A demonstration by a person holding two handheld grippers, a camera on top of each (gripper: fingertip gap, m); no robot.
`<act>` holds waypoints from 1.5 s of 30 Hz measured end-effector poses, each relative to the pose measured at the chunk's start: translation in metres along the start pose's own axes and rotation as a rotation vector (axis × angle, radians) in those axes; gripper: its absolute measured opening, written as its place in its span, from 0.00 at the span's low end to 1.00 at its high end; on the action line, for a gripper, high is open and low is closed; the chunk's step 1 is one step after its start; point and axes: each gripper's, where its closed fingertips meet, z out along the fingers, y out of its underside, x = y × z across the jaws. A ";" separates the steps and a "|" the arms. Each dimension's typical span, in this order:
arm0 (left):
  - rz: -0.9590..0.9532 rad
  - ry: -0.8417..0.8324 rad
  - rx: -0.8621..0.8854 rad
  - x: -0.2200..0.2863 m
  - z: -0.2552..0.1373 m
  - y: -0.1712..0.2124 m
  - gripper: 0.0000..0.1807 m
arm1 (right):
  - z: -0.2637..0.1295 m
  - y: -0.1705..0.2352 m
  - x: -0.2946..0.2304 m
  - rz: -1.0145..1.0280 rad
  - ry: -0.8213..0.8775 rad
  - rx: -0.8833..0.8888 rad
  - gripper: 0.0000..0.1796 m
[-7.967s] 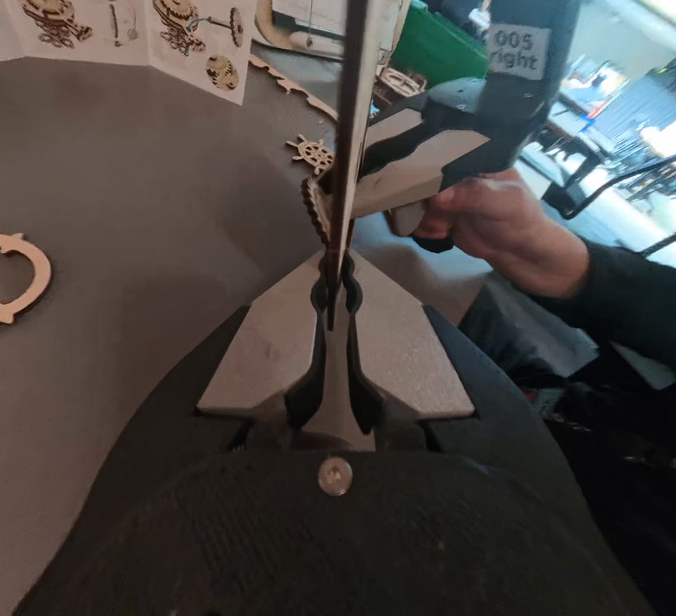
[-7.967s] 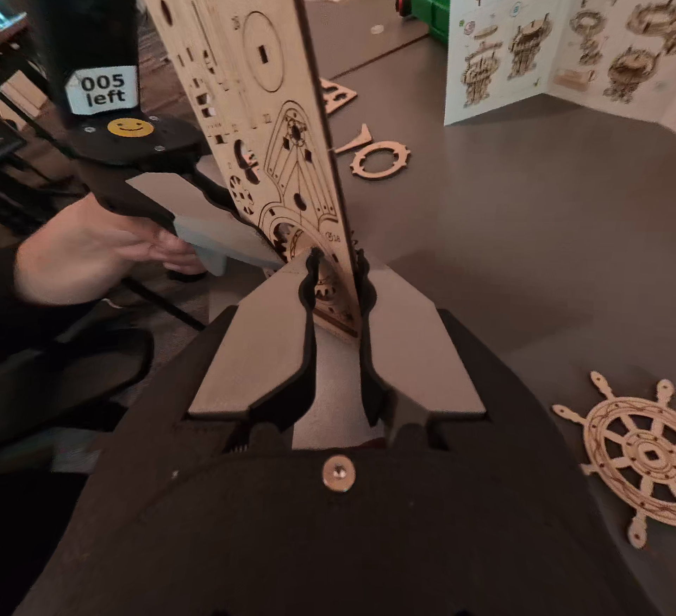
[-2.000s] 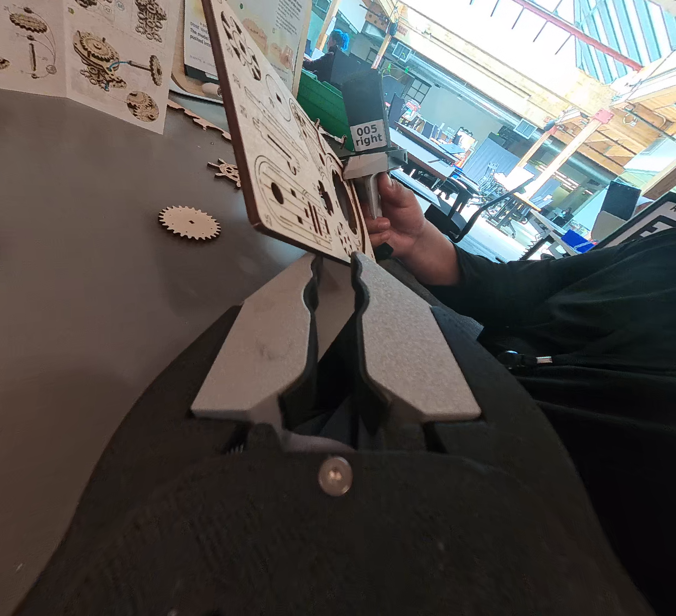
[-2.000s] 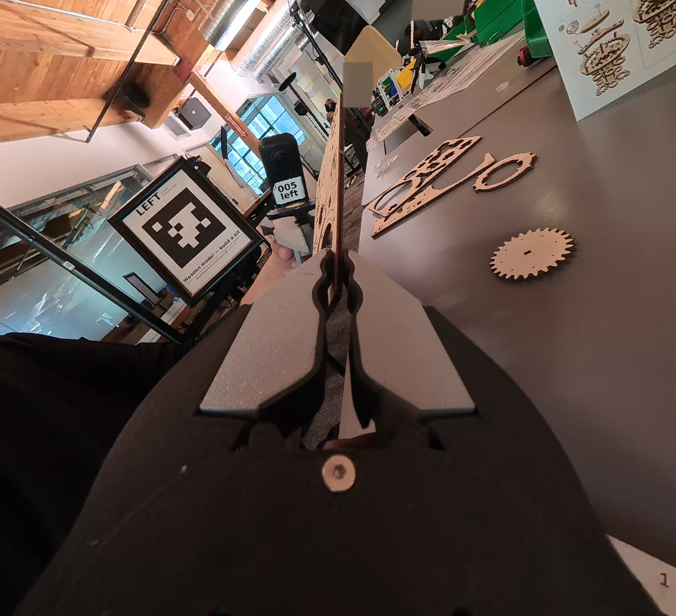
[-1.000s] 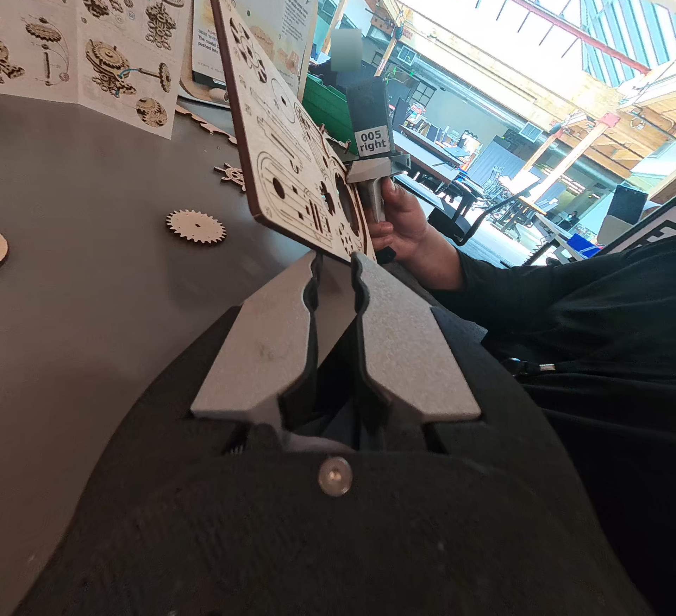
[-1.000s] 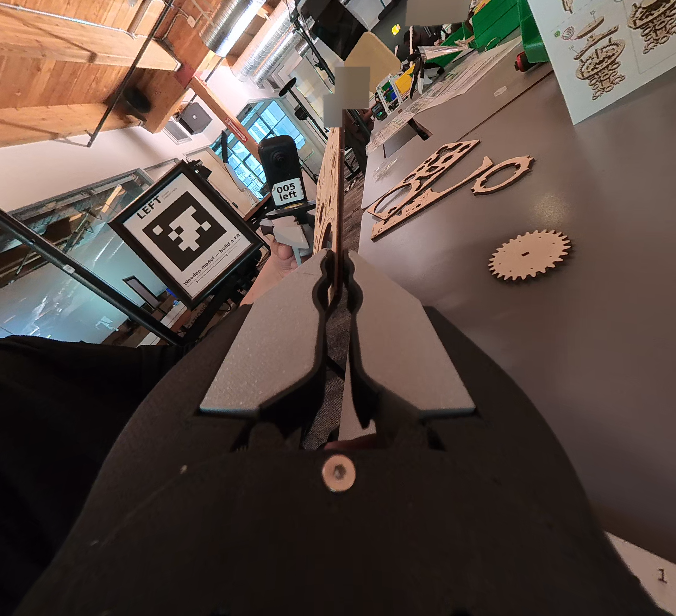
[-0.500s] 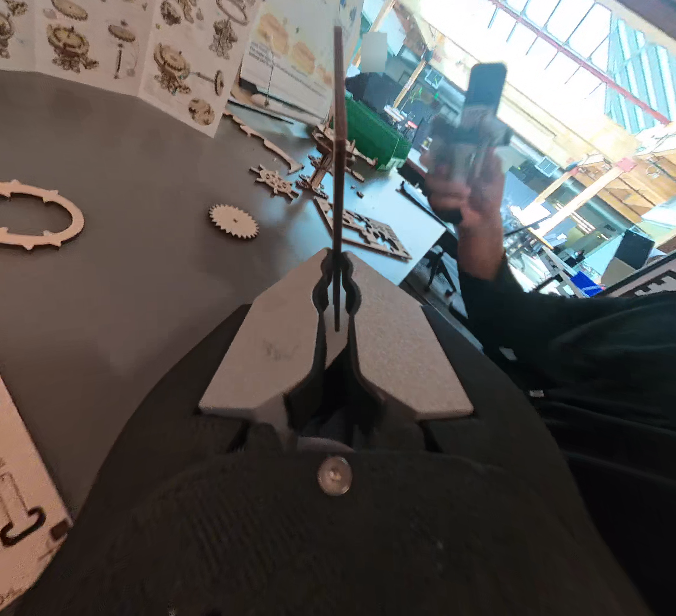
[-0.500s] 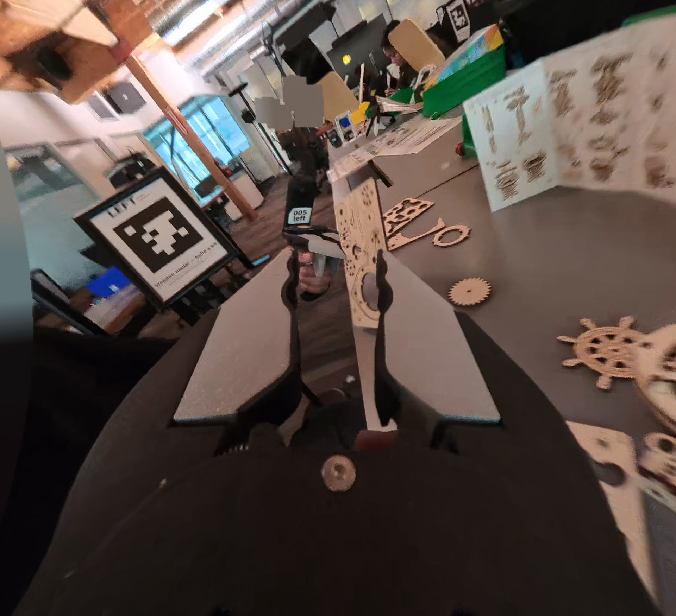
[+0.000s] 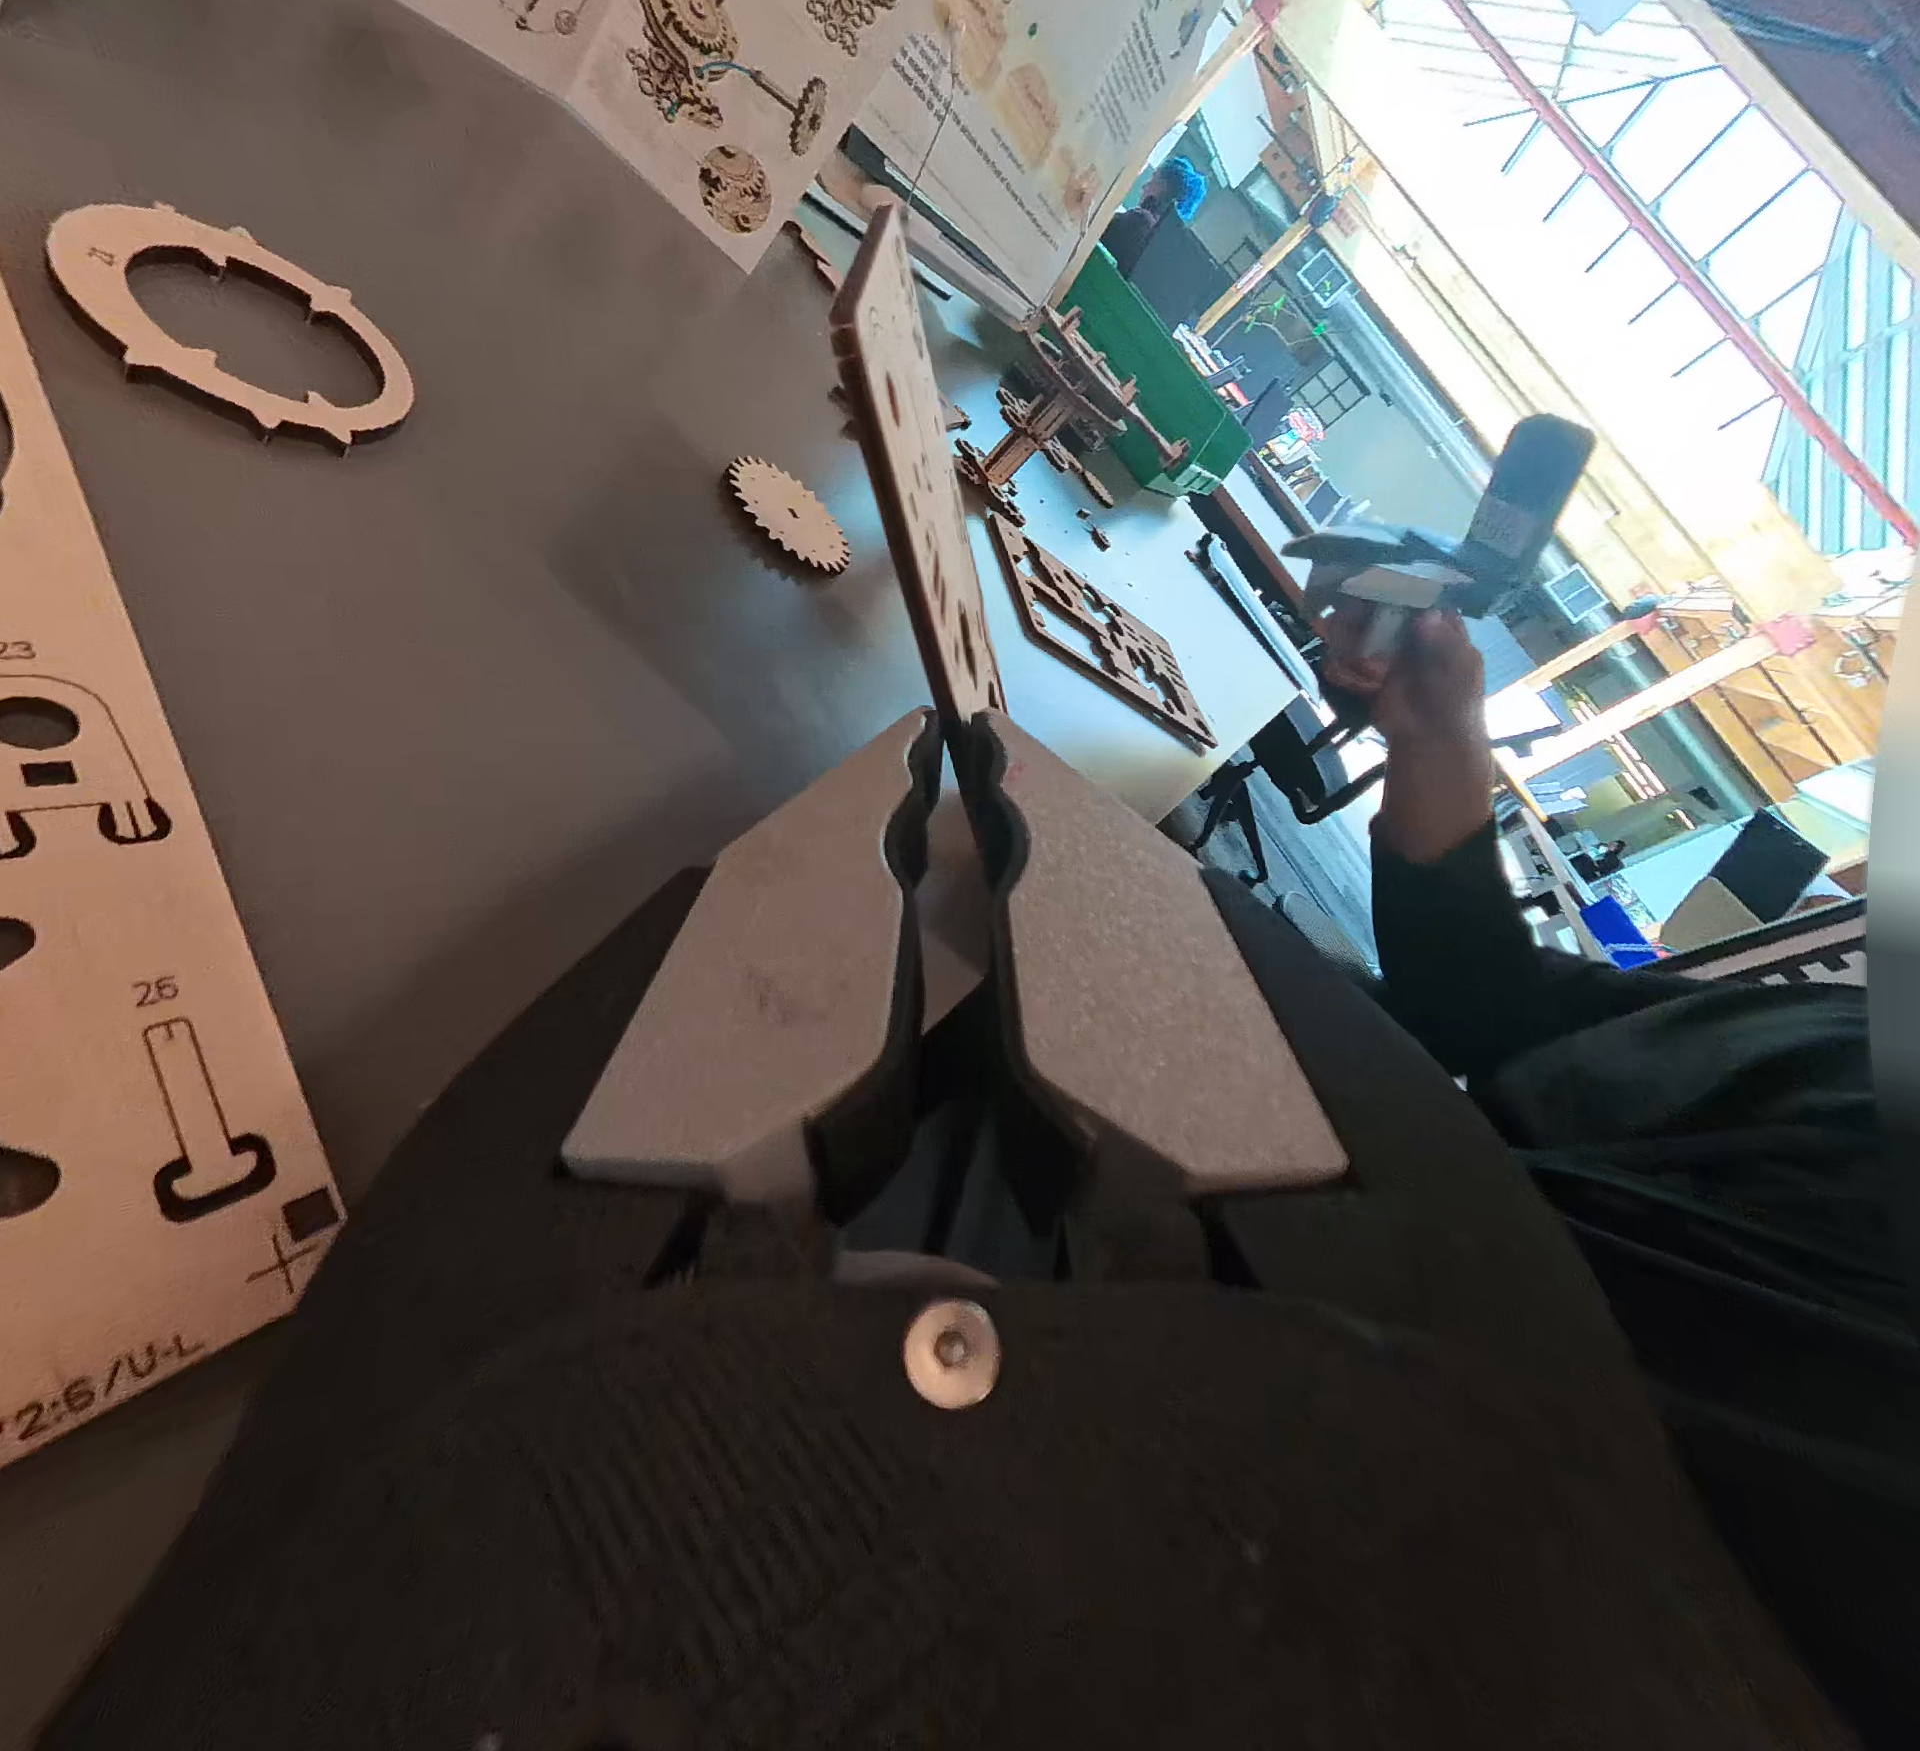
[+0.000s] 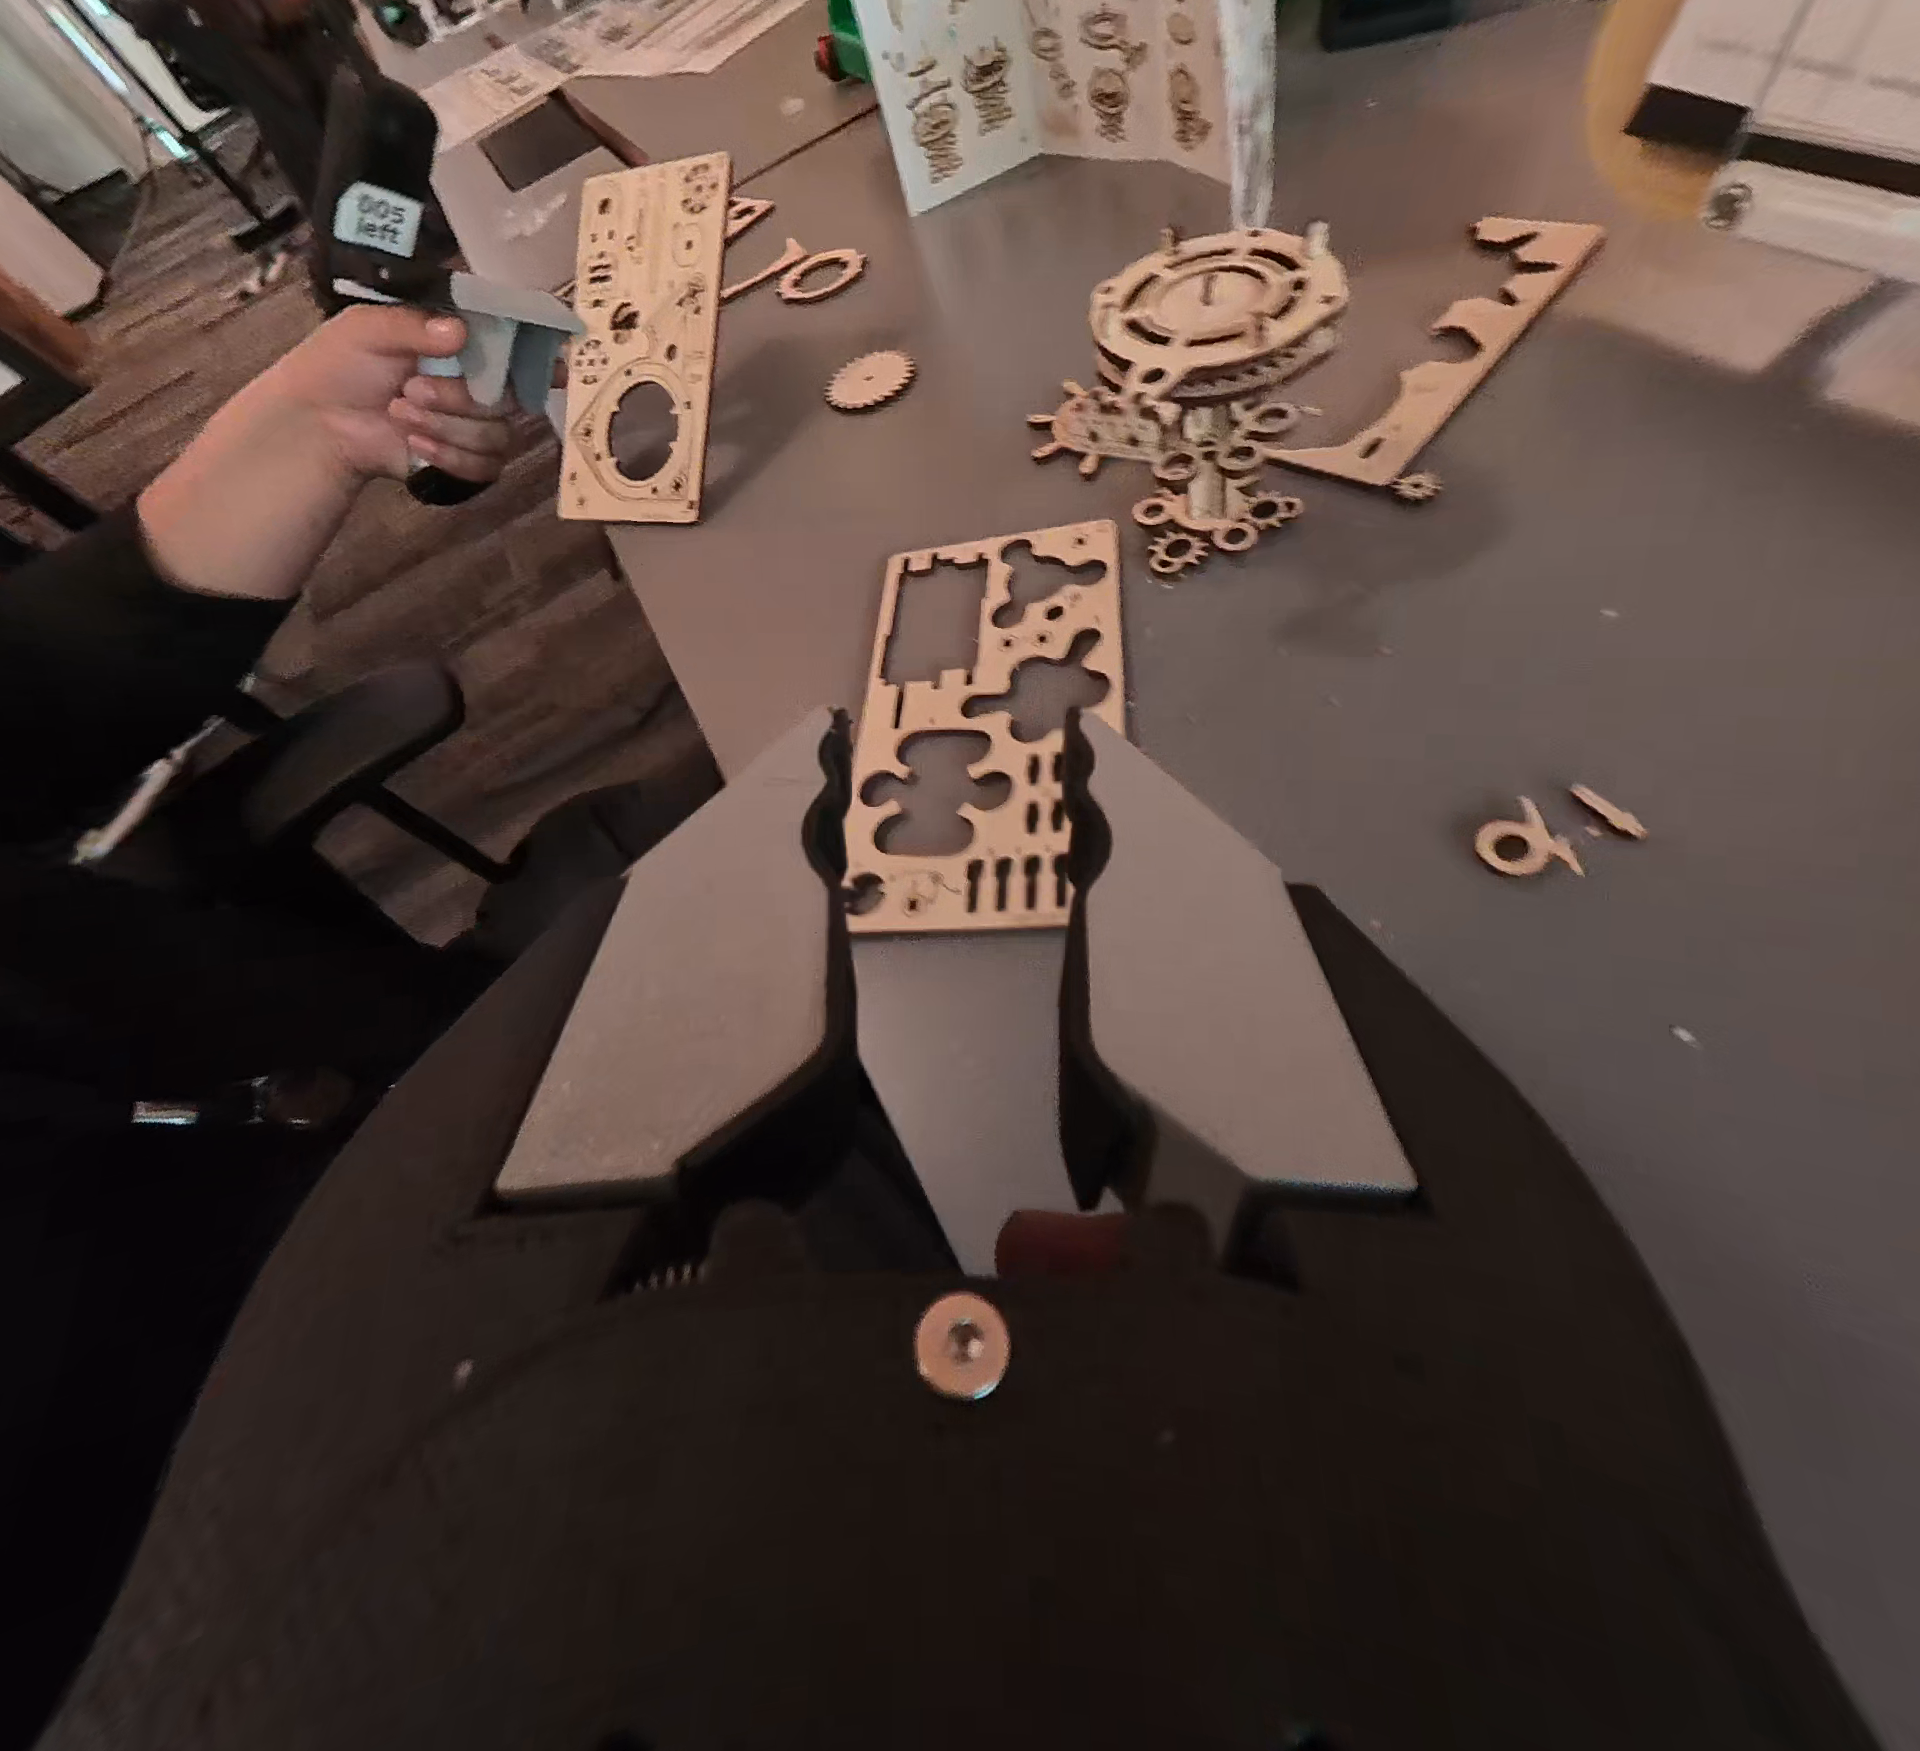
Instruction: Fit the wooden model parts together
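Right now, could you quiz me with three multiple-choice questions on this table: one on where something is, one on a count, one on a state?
1. Where does the loose toothed wheel lie?
A. flat on the grey table
B. in a claw
C. on the floor

2. How many claws grip the wooden parts sheet?
A. none
B. one
C. two

3. The right claw is:
A. shut on a gear
B. shut on paper
C. open, empty

Key: A, it rests on the tabletop; B, only the left claw pinches it; C, its fingers stand apart.

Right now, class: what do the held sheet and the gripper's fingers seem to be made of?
Held sheet: thin pale plywood, probably laser-cut, judging by its dark edges and neat cut-outs. Left gripper fingers: matte grey, grainy, likely moulded or printed plastic, with darker inner pads.
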 end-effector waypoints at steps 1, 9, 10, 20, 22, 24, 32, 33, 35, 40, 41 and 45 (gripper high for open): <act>-0.004 -0.009 0.004 -0.001 0.000 0.000 0.02 | -0.005 0.002 0.006 0.002 0.020 0.011 0.21; -0.074 -0.037 0.063 -0.010 0.005 -0.001 0.01 | -0.021 0.026 0.024 -0.026 0.070 -0.041 0.32; -0.078 -0.044 0.065 -0.011 0.006 0.000 0.02 | -0.020 0.031 0.023 -0.035 0.067 -0.065 0.37; -0.130 -0.097 0.139 -0.020 0.006 0.004 0.02 | 0.023 0.063 0.000 -0.120 0.044 -0.211 0.52; -0.138 -0.100 0.144 -0.021 0.006 0.004 0.02 | 0.032 0.066 -0.003 -0.126 0.049 -0.218 0.53; -0.140 -0.101 0.148 -0.022 0.007 0.004 0.02 | 0.040 0.069 -0.001 -0.147 0.087 -0.240 0.54; -0.150 -0.084 0.174 -0.022 0.005 0.003 0.02 | 0.036 0.087 0.001 -0.256 0.142 -0.353 0.61; -0.150 -0.083 0.174 -0.022 0.005 0.003 0.02 | 0.037 0.085 0.001 -0.248 0.140 -0.343 0.61; -0.148 -0.081 0.176 -0.021 0.005 0.003 0.02 | 0.039 0.084 0.001 -0.236 0.140 -0.333 0.60; -0.139 -0.074 0.174 -0.017 0.007 0.001 0.02 | 0.048 0.086 0.003 -0.202 0.138 -0.321 0.59; -0.135 -0.073 0.174 -0.016 0.007 0.001 0.02 | 0.049 0.087 0.004 -0.197 0.141 -0.319 0.58; -0.128 -0.070 0.171 -0.015 0.007 0.001 0.02 | 0.056 0.085 0.005 -0.170 0.135 -0.287 0.56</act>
